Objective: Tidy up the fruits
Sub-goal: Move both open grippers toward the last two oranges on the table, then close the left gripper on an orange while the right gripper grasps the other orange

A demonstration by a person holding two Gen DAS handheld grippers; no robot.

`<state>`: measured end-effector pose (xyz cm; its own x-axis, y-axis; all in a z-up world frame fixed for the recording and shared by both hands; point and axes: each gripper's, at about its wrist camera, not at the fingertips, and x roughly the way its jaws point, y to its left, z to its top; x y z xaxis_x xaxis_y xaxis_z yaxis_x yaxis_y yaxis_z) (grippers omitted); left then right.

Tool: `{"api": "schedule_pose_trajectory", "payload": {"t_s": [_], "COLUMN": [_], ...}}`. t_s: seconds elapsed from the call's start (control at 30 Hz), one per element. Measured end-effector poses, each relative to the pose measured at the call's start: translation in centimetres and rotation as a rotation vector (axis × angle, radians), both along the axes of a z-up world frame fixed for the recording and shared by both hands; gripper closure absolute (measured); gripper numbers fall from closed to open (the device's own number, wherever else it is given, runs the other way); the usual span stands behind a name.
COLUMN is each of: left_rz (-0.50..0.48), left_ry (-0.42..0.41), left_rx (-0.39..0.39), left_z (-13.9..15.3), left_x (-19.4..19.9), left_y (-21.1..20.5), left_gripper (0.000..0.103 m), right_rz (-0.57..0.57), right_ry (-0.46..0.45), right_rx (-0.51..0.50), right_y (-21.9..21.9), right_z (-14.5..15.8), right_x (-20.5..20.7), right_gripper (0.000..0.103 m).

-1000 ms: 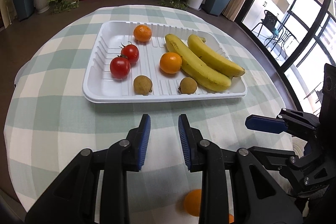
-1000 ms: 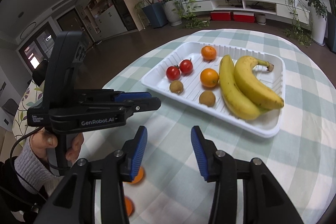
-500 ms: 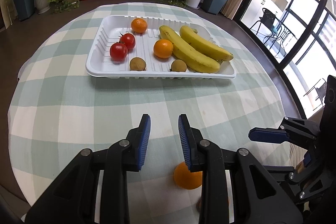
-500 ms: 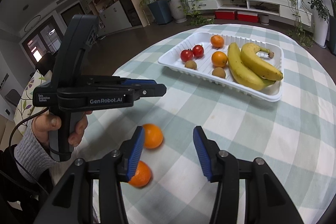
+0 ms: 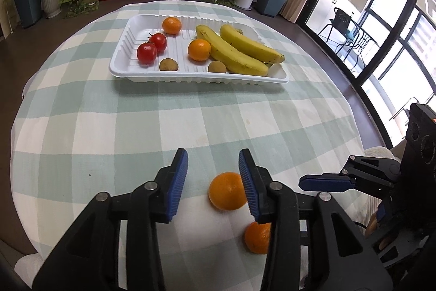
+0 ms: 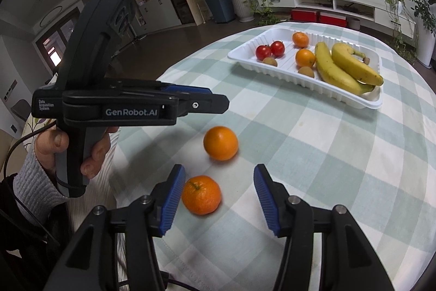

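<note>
A white tray (image 5: 141, 72) at the far side of the checked table holds two bananas (image 5: 234, 56), two oranges, two tomatoes (image 5: 147, 52) and two small brown fruits. Two loose oranges lie on the cloth near me: one (image 5: 227, 194) between and below my left gripper's (image 5: 214, 182) open fingers, close to the right finger, another (image 5: 257, 237) nearer, partly hidden. In the right wrist view my right gripper (image 6: 219, 195) is open, with the nearer orange (image 6: 201, 194) beside its left finger and the other orange (image 6: 220, 143) ahead. The tray also shows in the right wrist view (image 6: 340, 97).
The round table has a green and white checked cloth (image 5: 136, 132). The left gripper's body and the hand holding it (image 6: 109, 105) hang over the table's left edge in the right wrist view. Plants, a low TV shelf and windows lie beyond.
Both grippers have pulled back from the tray toward the table's near edge. The two loose oranges have come into fuller view under them. The left gripper has opened a little wider.
</note>
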<state>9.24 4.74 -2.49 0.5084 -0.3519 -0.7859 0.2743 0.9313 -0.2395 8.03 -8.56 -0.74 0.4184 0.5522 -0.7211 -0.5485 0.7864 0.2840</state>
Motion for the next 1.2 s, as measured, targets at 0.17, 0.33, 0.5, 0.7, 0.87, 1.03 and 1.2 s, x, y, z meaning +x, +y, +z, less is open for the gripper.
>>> {"api": "schedule_pose_trajectory", "payload": {"t_s": [0.17, 0.33, 0.5, 0.7, 0.87, 1.03, 1.2], "left_rz": [-0.01, -0.022, -0.032, -0.045, -0.05, -0.056, -0.059], "left_ry": [0.004, 0.019, 0.039, 0.048, 0.058, 0.064, 0.071], "left_rx": [0.0, 0.011, 0.021, 0.022, 0.024, 0.026, 0.028], "left_z": [-0.2, -0.9, -1.9, -2.5, -2.9, -3.2, -3.6], "left_x": [-0.7, -1.1, -1.1, -1.1, -1.1, -1.0, -0.9], "left_y": [-0.2, -0.5, -0.9, -1.2, -1.4, -1.5, -1.7], "left_gripper": [0.061, 0.061, 0.061, 0.059, 0.059, 0.059, 0.059], "right_rz": [0.016, 0.032, 0.048, 0.07, 0.081, 0.09, 0.1], "right_ry": [0.006, 0.012, 0.016, 0.01, 0.007, 0.009, 0.013], "right_rx": [-0.012, -0.035, -0.054, -0.076, -0.083, -0.087, -0.091], "right_y": [0.5, 1.0, 1.6, 2.2, 2.6, 2.9, 3.3], "right_z": [-0.6, -1.3, -1.9, -2.2, -2.4, -2.7, -3.0], "right_x": [-0.4, -0.7, -1.0, -1.4, -1.4, -1.5, -1.5], "right_gripper": [0.044, 0.044, 0.044, 0.044, 0.044, 0.044, 0.044]}}
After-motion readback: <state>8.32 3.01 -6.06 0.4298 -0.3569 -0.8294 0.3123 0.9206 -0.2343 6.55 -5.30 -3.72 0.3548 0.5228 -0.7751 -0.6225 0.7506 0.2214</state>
